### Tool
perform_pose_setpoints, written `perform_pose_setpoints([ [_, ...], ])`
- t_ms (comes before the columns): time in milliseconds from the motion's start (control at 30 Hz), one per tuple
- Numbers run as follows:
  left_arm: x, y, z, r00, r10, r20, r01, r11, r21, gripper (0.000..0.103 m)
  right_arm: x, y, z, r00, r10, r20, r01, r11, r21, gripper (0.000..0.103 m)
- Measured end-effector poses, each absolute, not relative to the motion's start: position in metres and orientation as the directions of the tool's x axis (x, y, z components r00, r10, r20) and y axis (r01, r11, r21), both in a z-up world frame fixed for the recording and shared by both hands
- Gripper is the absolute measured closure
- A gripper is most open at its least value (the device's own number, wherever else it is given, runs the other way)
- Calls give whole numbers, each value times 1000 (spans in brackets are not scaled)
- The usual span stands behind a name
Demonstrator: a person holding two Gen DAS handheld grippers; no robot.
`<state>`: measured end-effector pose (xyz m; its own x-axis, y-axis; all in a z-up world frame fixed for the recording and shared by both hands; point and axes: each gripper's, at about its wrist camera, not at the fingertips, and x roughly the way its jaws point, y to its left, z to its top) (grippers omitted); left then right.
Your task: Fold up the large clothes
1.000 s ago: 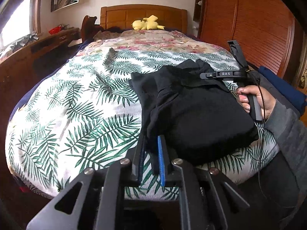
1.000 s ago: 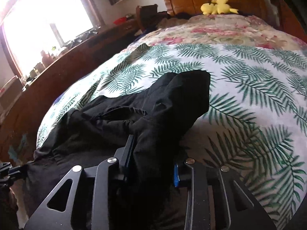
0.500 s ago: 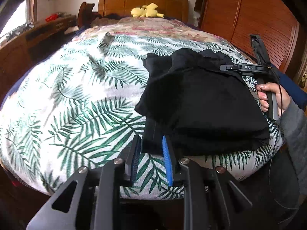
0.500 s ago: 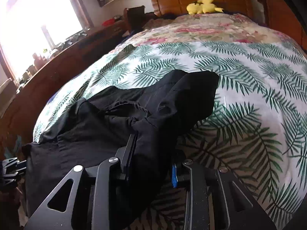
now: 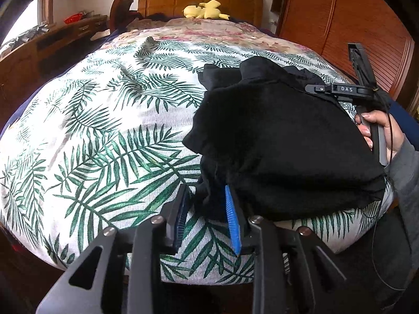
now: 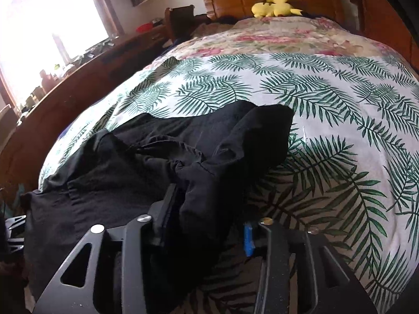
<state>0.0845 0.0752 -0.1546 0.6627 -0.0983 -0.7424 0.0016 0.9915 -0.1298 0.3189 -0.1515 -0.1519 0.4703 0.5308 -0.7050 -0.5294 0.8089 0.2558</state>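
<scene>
A black garment [image 5: 282,141] lies folded in a thick bundle near the foot of the bed, on the palm-leaf cover [image 5: 110,136]. My left gripper [image 5: 207,209] has its blue pads apart, with a black corner of the garment hanging loose between them. My right gripper [image 6: 207,209] has a thick bunch of the black garment [image 6: 146,167] between its fingers and looks closed on it. The right gripper tool [image 5: 366,99] and the hand holding it show at the garment's right edge in the left wrist view.
A yellow plush toy [image 5: 205,11] lies by the wooden headboard [image 5: 199,0]. A floral blanket [image 5: 209,31] covers the far half of the bed. A wooden desk [image 5: 52,41] runs along the left side, a wooden wardrobe [image 5: 353,21] stands on the right.
My left gripper's pads have spread apart from nearly closed and loosened on the garment corner. The left gripper moved closer over the bed. The right gripper still holds its bunch.
</scene>
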Motion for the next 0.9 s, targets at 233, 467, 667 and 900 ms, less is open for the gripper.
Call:
perform_pose_setpoints([
  [233, 84, 70, -153, 654, -118, -747, 17, 990, -142, 77, 332, -148, -160, 448, 545, -708, -505, 808, 303, 47],
  [467, 86, 71, -157, 657, -129, -743, 12, 987, -160, 77, 335, -148, -164, 436, 559, -705, -497, 803, 329, 45],
  [667, 84, 68, -152, 683, -123, -720, 26, 989, -145, 96, 333, -150, -161, 443, 578, -685, -502, 793, 345, 57],
  [900, 70, 83, -124, 768, -105, -632, 5, 987, -159, 101, 306, -140, -120, 542, 608, -580, -570, 773, 278, 78],
])
